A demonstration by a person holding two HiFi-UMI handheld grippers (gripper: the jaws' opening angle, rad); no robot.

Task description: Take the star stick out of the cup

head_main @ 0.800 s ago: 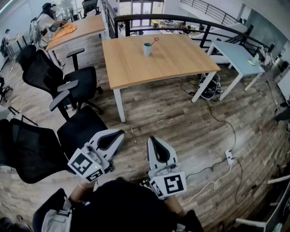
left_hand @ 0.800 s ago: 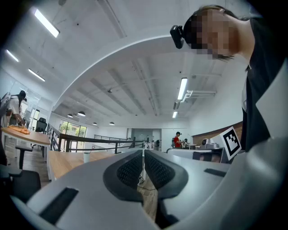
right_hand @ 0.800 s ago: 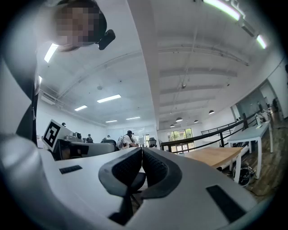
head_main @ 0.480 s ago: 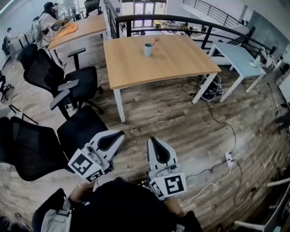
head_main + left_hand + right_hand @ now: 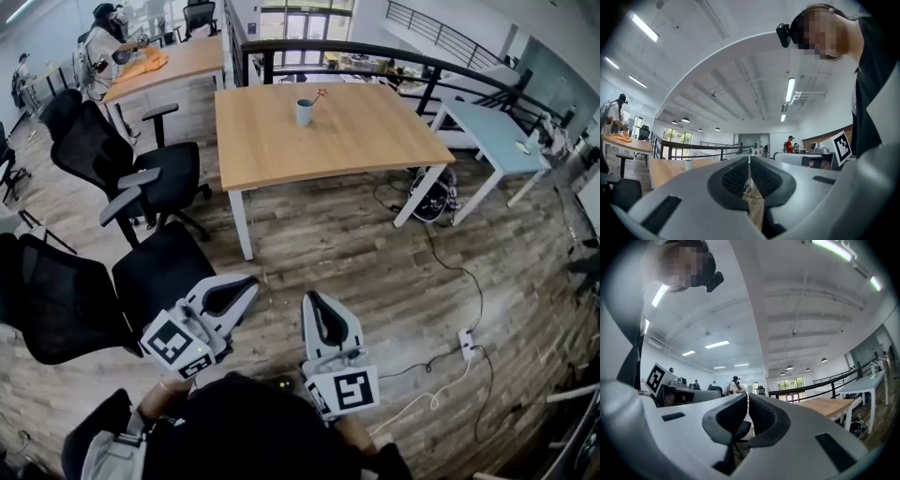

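Here the star stick sits in the cup, far from the closed, empty left tongs and right tongs.

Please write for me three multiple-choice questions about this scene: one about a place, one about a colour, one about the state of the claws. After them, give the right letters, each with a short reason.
1. Where does the cup stand?
A. on a shelf
B. on the wooden table
C. inside a cardboard box

2. What colour is the cup?
A. yellow
B. black
C. blue-green

3. In what state are the left claw and the right claw?
A. both shut, with nothing between the jaws
B. both wide open
C. one open, one shut

Answers:
1. B: the head view shows the cup on the tabletop, far ahead of both claws.
2. C: its wall looks blue-green against the light wood.
3. A: each gripper view shows its jaws together and empty, and the star stick stands in the cup.
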